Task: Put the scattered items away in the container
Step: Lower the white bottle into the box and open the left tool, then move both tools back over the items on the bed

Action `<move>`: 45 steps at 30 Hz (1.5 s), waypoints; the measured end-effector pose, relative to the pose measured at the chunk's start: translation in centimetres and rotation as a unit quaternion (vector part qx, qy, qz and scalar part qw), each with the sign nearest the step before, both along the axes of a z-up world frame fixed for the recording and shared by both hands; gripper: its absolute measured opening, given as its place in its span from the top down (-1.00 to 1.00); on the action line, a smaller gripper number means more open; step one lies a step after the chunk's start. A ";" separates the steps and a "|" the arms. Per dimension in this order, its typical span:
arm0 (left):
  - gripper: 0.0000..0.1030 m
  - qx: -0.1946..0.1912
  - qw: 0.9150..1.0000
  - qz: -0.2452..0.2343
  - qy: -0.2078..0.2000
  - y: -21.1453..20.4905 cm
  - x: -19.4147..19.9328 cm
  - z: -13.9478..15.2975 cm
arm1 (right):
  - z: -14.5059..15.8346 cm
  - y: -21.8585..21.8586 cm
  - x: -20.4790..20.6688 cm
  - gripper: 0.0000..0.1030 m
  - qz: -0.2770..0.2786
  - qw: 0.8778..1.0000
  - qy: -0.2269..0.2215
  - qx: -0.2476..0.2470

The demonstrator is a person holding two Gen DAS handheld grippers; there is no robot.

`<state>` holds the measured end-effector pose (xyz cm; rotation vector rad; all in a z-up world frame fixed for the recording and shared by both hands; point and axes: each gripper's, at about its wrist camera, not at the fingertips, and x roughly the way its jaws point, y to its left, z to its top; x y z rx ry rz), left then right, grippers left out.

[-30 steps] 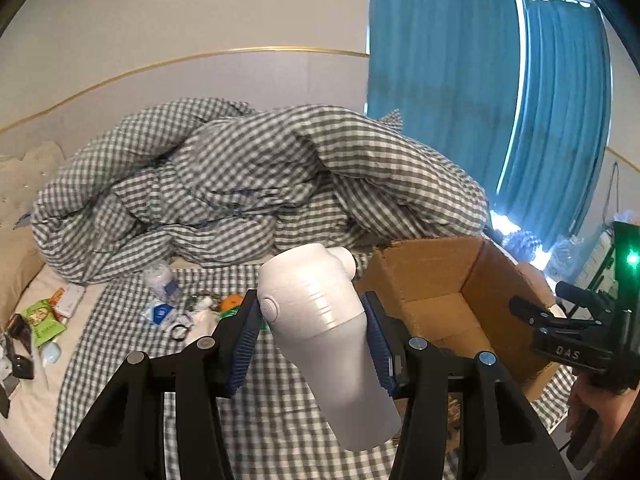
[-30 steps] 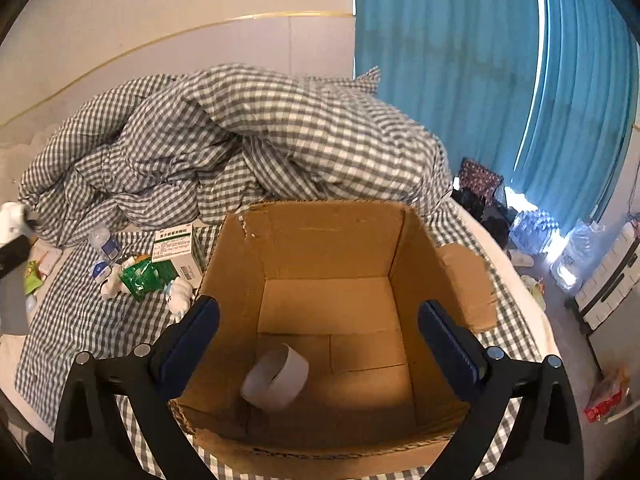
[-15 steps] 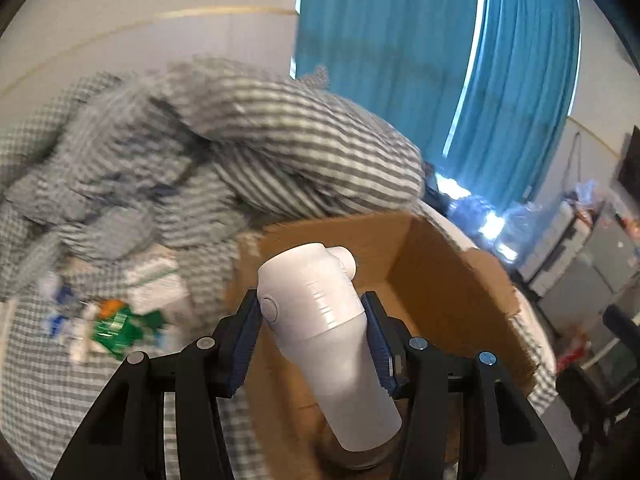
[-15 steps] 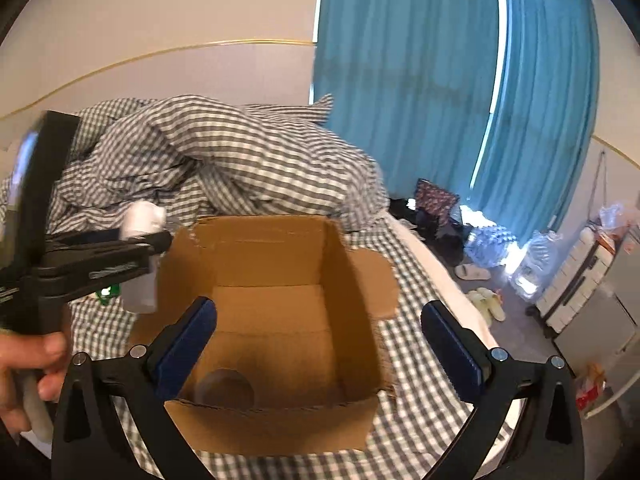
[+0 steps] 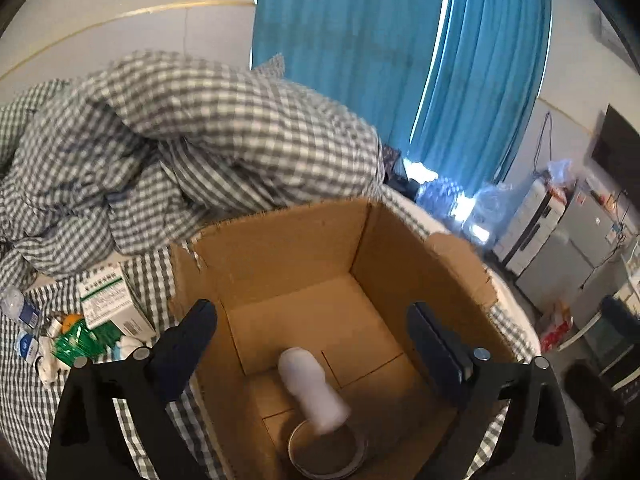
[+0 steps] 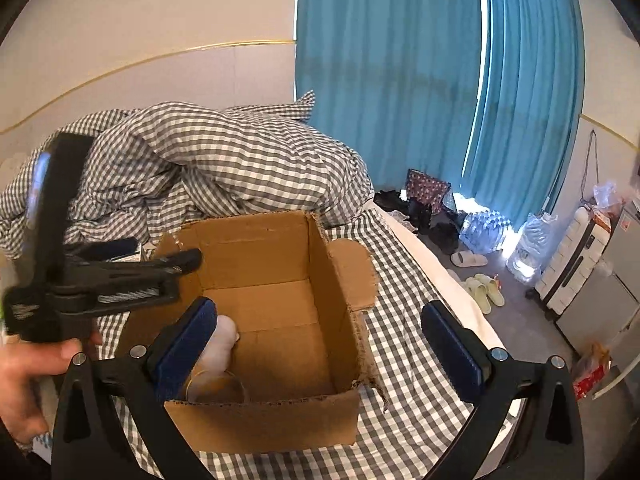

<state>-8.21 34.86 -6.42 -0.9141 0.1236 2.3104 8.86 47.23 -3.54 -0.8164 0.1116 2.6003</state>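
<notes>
Below the wide-open, empty left hand-held gripper (image 5: 312, 344), white bottle (image 5: 312, 390) inside cardboard box (image 5: 280, 248).

Teal curtains (image 6: 400, 80), possibly backlit; grey floor (image 6: 516, 300).

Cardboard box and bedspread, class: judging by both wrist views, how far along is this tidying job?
Done: the white bottle and a tape roll lie inside the cardboard box. In hand: nothing; the left gripper and right gripper are both open and empty above the box. Left: the green-and-white carton, green packet and small water bottle lie on the checked bedspread.
</notes>
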 end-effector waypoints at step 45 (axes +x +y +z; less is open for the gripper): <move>-1.00 -0.054 0.938 0.340 0.051 -41.8 -2.4 -1.5 | -11.8 -24.5 -31.0 -0.99 0.211 0.971 -0.104 0.029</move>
